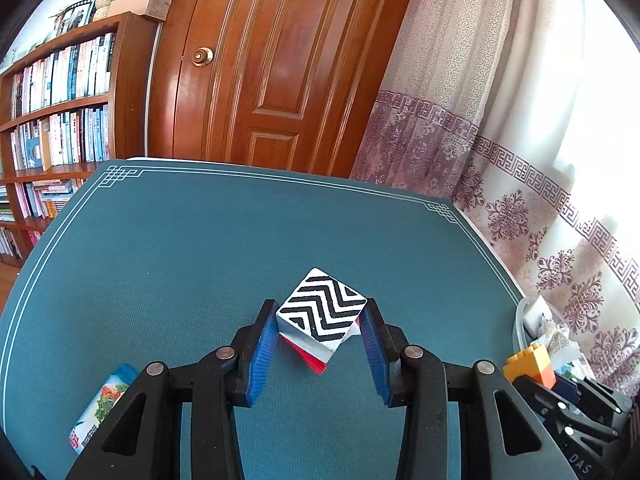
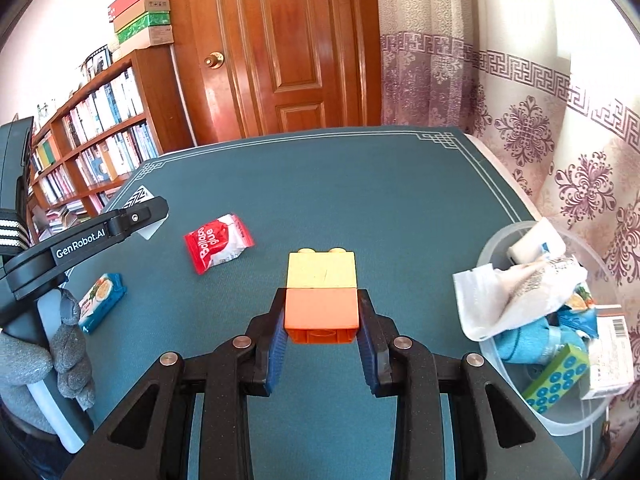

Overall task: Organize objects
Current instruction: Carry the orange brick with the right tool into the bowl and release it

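My left gripper [image 1: 320, 320] is shut on a cube with a black-and-white zigzag top and red underside [image 1: 324, 314], held above the teal table mat [image 1: 200, 260]. My right gripper [image 2: 320, 312] is shut on a toy brick stack, yellow over orange [image 2: 321, 292]; it also shows in the left wrist view [image 1: 530, 362] at the right edge. A clear plastic basket [image 2: 500, 240] at the right holds several packets and boxes. A red "Balloon glue" packet [image 2: 218, 242] and a blue food packet [image 2: 102, 294] lie on the mat [image 2: 360, 200].
The blue food packet also shows in the left wrist view [image 1: 102, 404] at lower left. A wooden door [image 1: 280, 60], a bookshelf [image 1: 60, 100] and patterned curtains [image 1: 520, 140] stand behind the table. A gloved hand [image 2: 48, 352] holds the left gripper's body [image 2: 80, 240].
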`<state>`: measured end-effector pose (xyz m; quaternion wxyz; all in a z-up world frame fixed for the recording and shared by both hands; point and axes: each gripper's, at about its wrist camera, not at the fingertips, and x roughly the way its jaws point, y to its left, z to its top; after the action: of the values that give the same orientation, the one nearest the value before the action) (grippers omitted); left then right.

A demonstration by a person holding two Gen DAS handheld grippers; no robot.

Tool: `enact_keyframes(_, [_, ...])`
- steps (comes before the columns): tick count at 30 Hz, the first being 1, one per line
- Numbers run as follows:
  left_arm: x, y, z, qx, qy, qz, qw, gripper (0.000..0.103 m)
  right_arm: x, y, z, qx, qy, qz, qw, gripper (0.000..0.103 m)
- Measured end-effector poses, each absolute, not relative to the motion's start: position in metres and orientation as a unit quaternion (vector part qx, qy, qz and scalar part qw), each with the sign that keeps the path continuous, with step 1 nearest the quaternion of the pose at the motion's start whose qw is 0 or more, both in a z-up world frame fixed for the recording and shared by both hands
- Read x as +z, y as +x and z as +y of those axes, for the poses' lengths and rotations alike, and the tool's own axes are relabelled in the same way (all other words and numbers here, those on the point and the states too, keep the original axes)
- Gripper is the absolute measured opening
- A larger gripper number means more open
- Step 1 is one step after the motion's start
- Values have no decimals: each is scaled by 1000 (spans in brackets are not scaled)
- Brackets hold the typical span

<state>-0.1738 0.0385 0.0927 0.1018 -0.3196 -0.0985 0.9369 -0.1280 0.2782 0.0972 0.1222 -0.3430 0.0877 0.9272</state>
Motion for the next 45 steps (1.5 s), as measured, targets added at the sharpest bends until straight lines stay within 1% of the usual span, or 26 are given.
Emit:
enact_keyframes(8, [94,-169,56,936,-321,-84,117,44,106,-84,313,923,-331,103,169,33])
enact_keyframes(19, [93,-161,72,934,-323,-67,135,44,96,-53,348,908,-340,120,213,33])
enact_keyframes(26, [90,-160,78,933,-326,-59,140,44,90,-56,354,905,-343,116,224,33])
enact_keyframes(33, [89,-160,80,932,-328,-57,140,44,77,-60,380,893,-350,140,245,33])
enact_keyframes(45, [87,-157,86,932,-330,-49,144,44,69,-89,389,889,-363,116,253,33])
